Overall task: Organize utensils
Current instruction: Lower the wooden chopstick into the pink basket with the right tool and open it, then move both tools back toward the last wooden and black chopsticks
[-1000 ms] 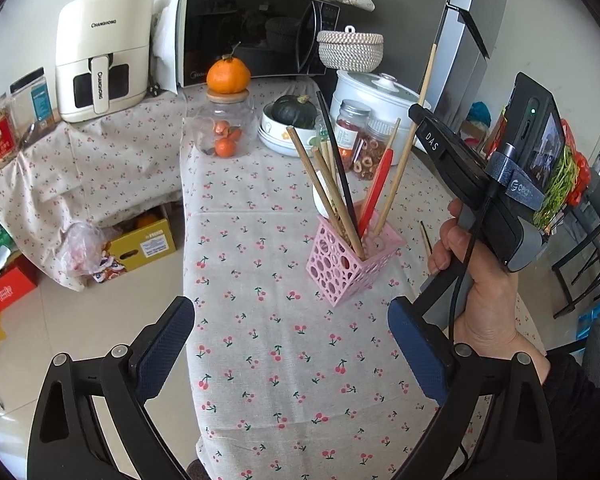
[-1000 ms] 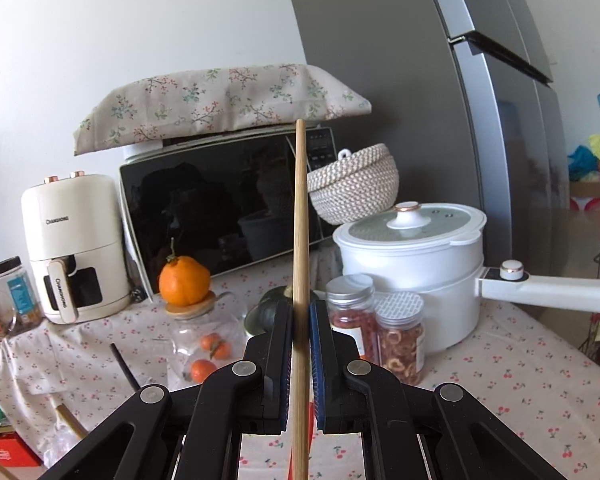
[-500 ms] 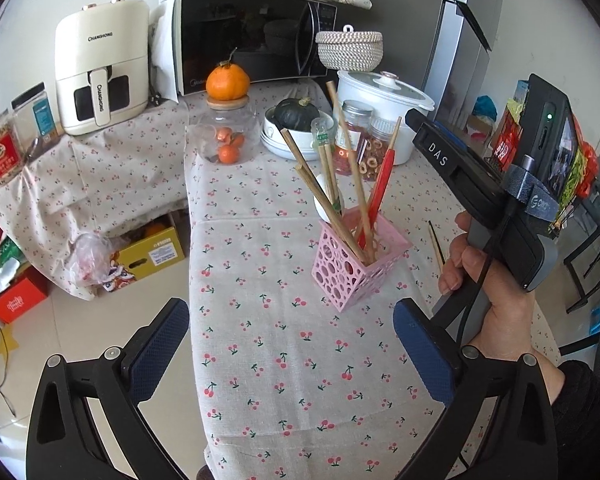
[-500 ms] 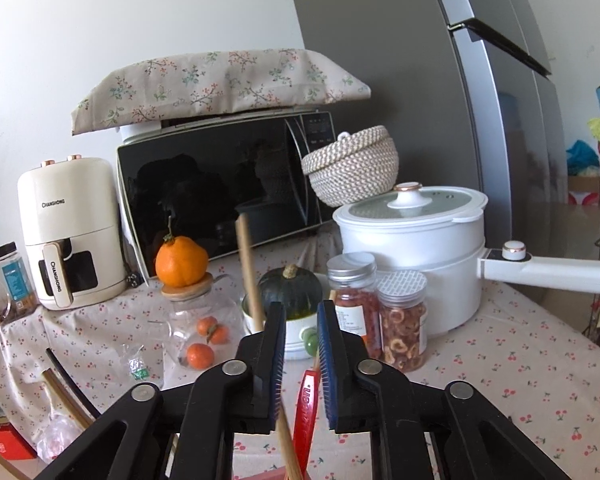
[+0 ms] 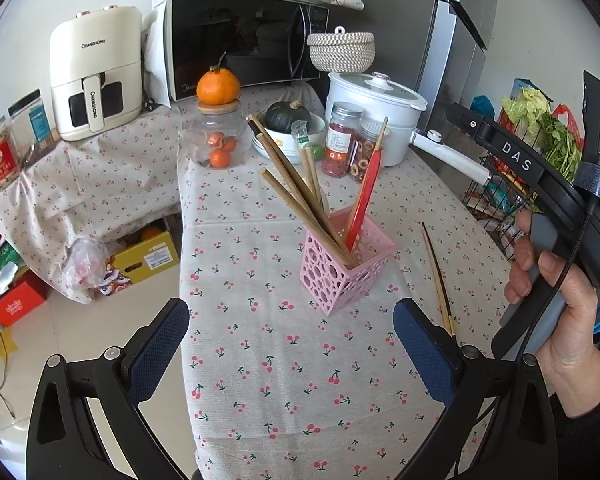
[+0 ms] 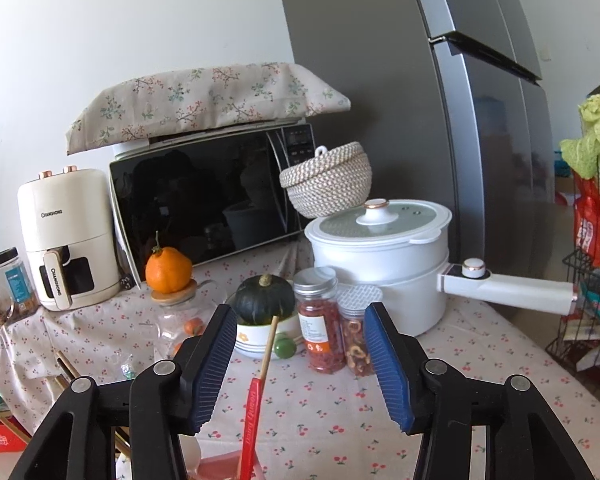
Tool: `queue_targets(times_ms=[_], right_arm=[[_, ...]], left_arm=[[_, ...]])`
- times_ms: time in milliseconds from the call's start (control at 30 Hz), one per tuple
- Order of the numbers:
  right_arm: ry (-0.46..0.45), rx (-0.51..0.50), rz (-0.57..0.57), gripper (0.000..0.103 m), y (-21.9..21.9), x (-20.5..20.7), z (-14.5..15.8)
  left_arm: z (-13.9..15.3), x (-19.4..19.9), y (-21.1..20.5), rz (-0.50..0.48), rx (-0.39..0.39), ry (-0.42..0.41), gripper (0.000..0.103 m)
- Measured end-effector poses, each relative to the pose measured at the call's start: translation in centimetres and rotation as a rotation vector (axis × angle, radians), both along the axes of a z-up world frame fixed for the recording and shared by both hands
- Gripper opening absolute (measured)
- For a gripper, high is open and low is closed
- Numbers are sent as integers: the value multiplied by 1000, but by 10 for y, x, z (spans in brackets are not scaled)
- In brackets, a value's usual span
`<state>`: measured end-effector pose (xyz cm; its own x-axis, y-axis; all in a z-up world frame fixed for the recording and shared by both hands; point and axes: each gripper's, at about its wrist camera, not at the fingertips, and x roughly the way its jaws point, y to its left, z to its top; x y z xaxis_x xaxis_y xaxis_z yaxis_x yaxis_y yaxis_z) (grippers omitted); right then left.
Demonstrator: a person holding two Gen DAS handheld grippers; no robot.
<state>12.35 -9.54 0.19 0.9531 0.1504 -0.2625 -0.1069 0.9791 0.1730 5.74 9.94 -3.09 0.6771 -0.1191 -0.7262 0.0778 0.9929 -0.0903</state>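
Pink plastic, pierced with round holes, made up the holder (image 5: 346, 264) that stood near the middle of the cloth-covered bench (image 5: 284, 360). It already carried most of the utensils: several brown wooden chopsticks (image 5: 300, 196) leaning toward the back left, and one in a red paper sleeve (image 5: 362, 204) leaning the other way.

The right gripper (image 6: 300, 364) hung just above the holder, and its jaws had just been opening. In the right wrist view the blue pads stood well apart, with the tip of the sleeved chopstick rising in the gap between them, touched by neither. That stick looked as if it had been let go into the holder, so this placement seemed done. A person's hand (image 5: 556, 300) gripped the tool's handle at the right edge of the left wrist view.

The left gripper (image 5: 290, 344) hovered low over the near end of the bench, jaws spread wide and empty.

One loose chopstick (image 5: 438, 276) lay flat on the cloth just to the right of the holder, apart from it. As far as the views showed, it was the only utensil not yet put away, so the task seemed close to its end: pick that one up and stand it with the rest. Whether more lay out of view could not be told.
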Motion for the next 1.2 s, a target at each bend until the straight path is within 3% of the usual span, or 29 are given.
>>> queue_targets(times_ms=[333,533,700,1000,1067,1200], right_arm=[[160,-54,80,87,-38,-8,5],[300,-41,51,93,-78,-2,-18],[445,-6,13,93,-112,14,-58],[688,-70,130,92,-126,54,-135],[719,-62,147,90,-128,61,-148],[781,-12,168,74,-132,73,-165]], left_arm=[[-9,-1,-29,-36,26,2,103],[-27,0,-46,-46,-7,21,103],[-47,4,-63,-57,-19,50,103],[-73,13,-100,-98,-35,52,103],[-77,17,-108,-105,-28,51,103],[-84,26,-120,-110,2,70,103]])
